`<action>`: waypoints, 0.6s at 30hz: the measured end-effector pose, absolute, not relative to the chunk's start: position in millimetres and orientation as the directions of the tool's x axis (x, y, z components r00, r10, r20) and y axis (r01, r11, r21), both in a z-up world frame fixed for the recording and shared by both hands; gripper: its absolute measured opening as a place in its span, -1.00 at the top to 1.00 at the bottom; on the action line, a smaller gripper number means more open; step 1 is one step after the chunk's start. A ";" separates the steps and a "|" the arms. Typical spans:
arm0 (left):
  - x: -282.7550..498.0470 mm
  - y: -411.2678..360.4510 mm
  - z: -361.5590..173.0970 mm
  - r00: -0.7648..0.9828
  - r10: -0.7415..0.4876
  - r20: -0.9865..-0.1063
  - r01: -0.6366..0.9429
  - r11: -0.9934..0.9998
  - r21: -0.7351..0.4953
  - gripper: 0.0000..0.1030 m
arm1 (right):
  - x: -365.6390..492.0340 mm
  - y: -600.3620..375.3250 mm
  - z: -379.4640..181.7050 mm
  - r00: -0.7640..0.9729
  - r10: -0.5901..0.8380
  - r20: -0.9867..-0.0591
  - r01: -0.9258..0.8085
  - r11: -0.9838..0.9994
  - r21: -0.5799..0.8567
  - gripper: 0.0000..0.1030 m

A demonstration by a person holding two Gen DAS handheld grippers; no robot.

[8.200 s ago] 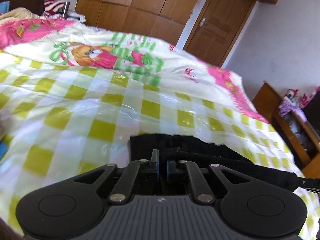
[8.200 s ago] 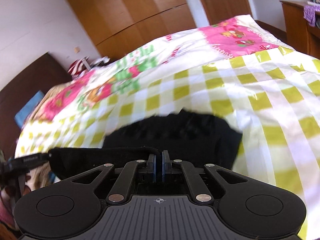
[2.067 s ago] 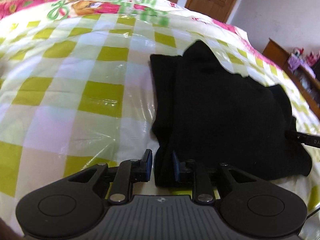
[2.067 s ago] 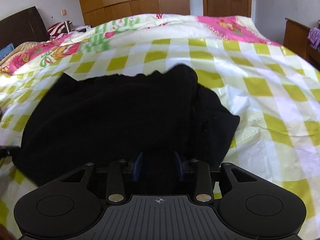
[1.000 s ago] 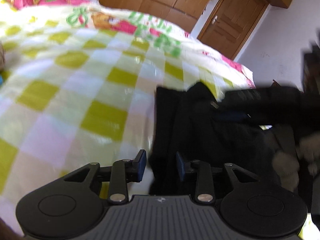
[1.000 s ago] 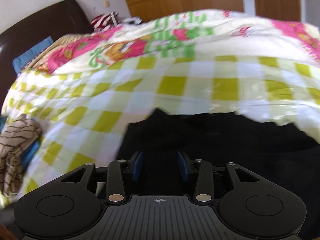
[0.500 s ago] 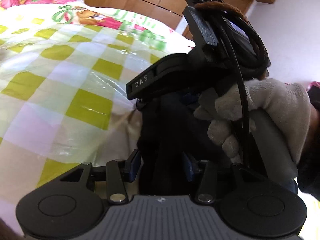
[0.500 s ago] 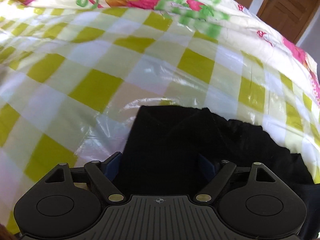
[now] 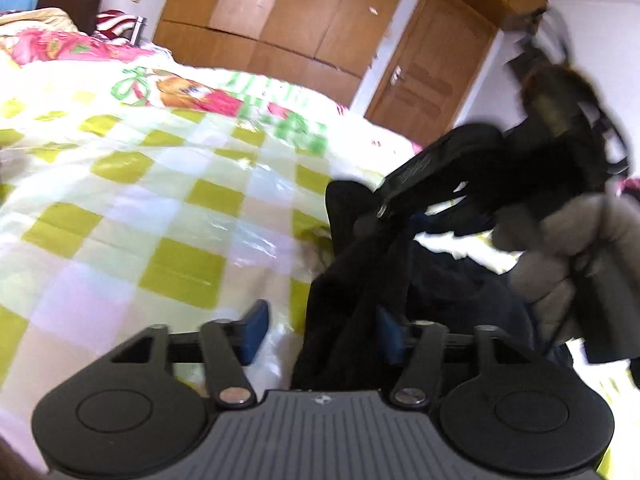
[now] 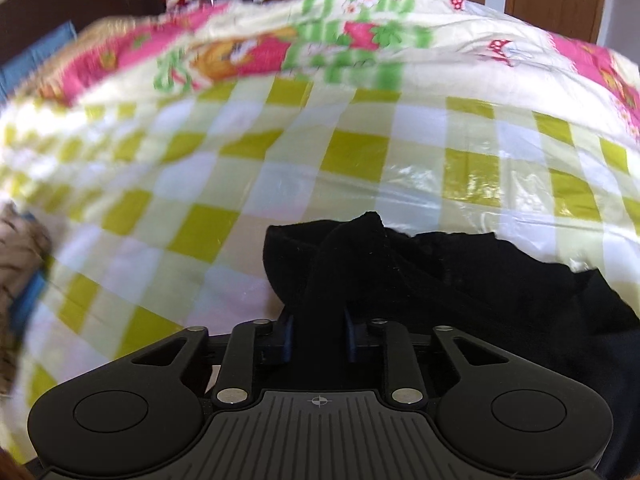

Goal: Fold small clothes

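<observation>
A black garment (image 9: 352,300) lies bunched on the green-and-white checked bedspread (image 9: 160,208). In the left wrist view my left gripper (image 9: 320,334) is wide open, its blue pads apart, with a fold of the black cloth hanging between them. My right gripper (image 9: 404,200), held in a gloved hand (image 9: 576,264), lifts an edge of the garment just ahead. In the right wrist view my right gripper (image 10: 318,338) is shut on a raised ridge of the black garment (image 10: 440,292).
A wooden wardrobe (image 9: 280,20) and a door (image 9: 424,80) stand behind the bed. Pink cartoon bedding (image 10: 248,56) lies at the far side. A brown striped cloth (image 10: 20,240) lies at the left edge of the right wrist view.
My right gripper has closed from wide open onto a fold of the black garment and lifted it. My left gripper has opened wider and stays beside the cloth.
</observation>
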State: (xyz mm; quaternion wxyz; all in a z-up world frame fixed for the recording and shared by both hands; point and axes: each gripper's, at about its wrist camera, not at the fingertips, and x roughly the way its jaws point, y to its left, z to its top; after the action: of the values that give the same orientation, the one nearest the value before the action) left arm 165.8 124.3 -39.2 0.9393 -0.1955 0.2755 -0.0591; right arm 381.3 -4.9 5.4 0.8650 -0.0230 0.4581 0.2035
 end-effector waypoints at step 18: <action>173.1 -84.7 6.2 0.743 -0.459 -0.487 0.509 0.860 -0.034 0.33 | 328.5 -289.4 2.0 0.709 0.437 -0.554 -0.015 0.794 0.607 0.64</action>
State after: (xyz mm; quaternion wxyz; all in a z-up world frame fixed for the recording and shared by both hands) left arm 173.1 -84.7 6.2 0.9322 0.0507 0.2472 -0.2594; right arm 328.5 -289.4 2.0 0.8766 0.2936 0.3590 0.1288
